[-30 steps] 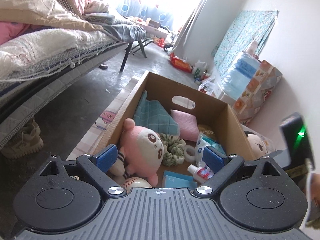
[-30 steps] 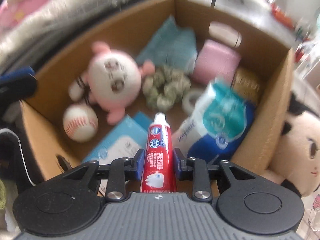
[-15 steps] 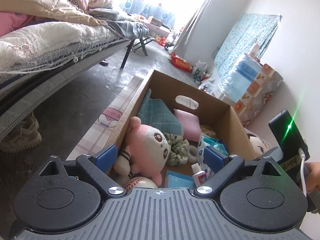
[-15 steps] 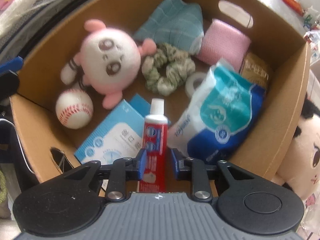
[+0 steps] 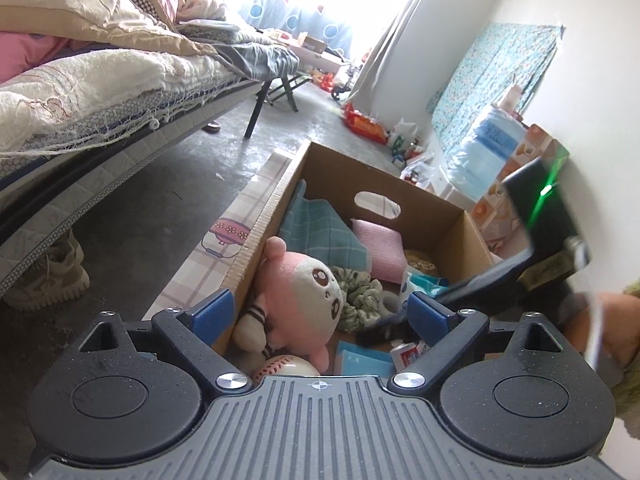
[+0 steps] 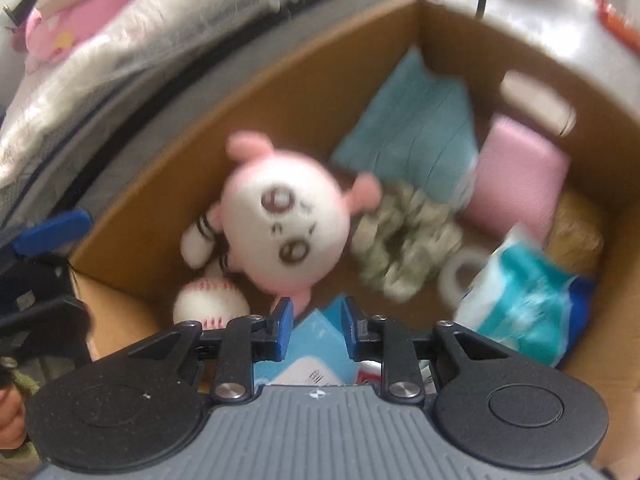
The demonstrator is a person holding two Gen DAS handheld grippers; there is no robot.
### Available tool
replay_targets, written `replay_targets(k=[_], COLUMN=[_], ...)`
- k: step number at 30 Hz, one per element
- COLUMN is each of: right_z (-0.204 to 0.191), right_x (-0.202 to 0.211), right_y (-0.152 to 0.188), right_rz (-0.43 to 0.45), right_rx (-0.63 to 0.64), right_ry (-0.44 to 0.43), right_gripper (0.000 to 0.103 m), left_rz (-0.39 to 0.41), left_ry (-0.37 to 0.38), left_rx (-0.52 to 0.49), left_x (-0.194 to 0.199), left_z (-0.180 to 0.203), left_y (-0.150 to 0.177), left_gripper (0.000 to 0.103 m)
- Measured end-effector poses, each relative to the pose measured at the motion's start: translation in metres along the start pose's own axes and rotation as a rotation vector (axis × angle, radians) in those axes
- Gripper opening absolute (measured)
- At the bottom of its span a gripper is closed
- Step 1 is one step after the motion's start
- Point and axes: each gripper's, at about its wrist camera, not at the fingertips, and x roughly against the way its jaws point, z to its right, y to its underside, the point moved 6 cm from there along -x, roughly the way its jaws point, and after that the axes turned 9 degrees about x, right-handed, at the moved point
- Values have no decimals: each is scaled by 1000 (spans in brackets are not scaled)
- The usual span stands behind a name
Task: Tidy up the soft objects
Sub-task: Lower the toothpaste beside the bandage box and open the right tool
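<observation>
An open cardboard box [image 5: 400,188] [image 6: 280,92] holds a pink and white plush [image 5: 308,292] [image 6: 280,232], a green scrunchie [image 5: 356,292] [image 6: 404,248], a teal cloth [image 5: 320,228] [image 6: 416,128] and a pink pad [image 5: 380,244] [image 6: 520,176]. My left gripper [image 5: 320,308] stands open and empty over the box's near left corner. Pointing steeply down into the box near the plush, my right gripper [image 6: 318,320] shows a narrow gap with nothing in it. The toothpaste tube [image 5: 408,354] [image 6: 368,374] lies at the box's front, under the right finger's linkage.
Also in the box are a baseball [image 6: 210,300], a blue carton [image 6: 320,340], a tape roll [image 6: 460,276] and a tissue pack [image 6: 528,304]. A bed [image 5: 100,92] runs along the left, a shoe [image 5: 52,276] under it. A water jug [image 5: 492,148] stands by the right wall.
My right gripper has swung left toward the plush. The toothpaste tube that stood between its jaws is out of them and lies in the box. The left gripper has stayed put.
</observation>
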Motion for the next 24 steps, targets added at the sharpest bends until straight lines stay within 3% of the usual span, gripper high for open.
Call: replay_targets(k=[3, 5, 10, 18, 24], right_z=[11, 17, 24, 29, 32], right_x=[-9, -4, 4, -25, -28], right_y=[8, 10, 17, 13, 9], right_rz=[-53, -53, -53, -68, -63], right_rx=[-8, -22, -41, -124, -184], right_ry=[38, 43, 61, 50, -2], right_gripper=[25, 18, 18, 20, 28], left_rz=[6, 4, -11, -7, 18], left_ry=[-5, -4, -9, -28, -35], left_rx=[-5, -8, -19, -14, 1], left_x=[1, 1, -2, -1, 7], left_z=[0, 1, 5, 5, -1], left_y=[-1, -1, 2, 1, -4], left_gripper=[94, 94, 94, 94, 94])
